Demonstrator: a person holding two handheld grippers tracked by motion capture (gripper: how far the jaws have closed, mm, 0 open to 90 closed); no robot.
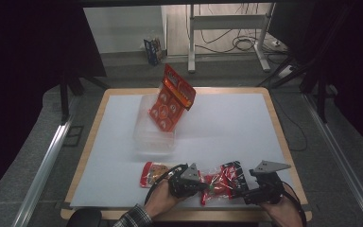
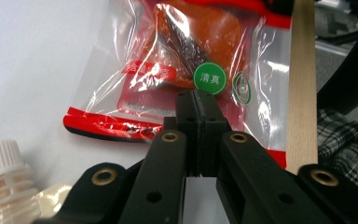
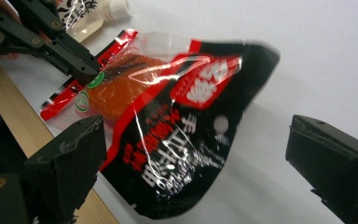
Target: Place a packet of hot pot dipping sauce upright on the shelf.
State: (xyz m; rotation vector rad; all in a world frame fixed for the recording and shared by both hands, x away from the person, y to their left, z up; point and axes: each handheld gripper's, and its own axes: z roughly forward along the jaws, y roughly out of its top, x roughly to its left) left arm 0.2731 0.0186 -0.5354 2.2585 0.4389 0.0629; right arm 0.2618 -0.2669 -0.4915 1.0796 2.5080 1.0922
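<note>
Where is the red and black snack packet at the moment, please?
In the high view, the snack packet lies at the table's near edge, right of centre, between the left gripper and right gripper.

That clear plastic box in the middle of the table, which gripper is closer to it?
Left. The left gripper sits just below and right of the clear box; the right gripper is farther right.

A: How is the light in the high view?
B: Bright on the white counter (image 1: 227, 127), near black at the left and right sides, and the picture is soft overall.
A: And the gripper views?
B: Glare streaks the clear snack packet (image 2: 186, 70). The near black fingers (image 3: 65, 158) blur, and the black-and-red pouch (image 3: 186, 140) smears at its far edge.
</note>
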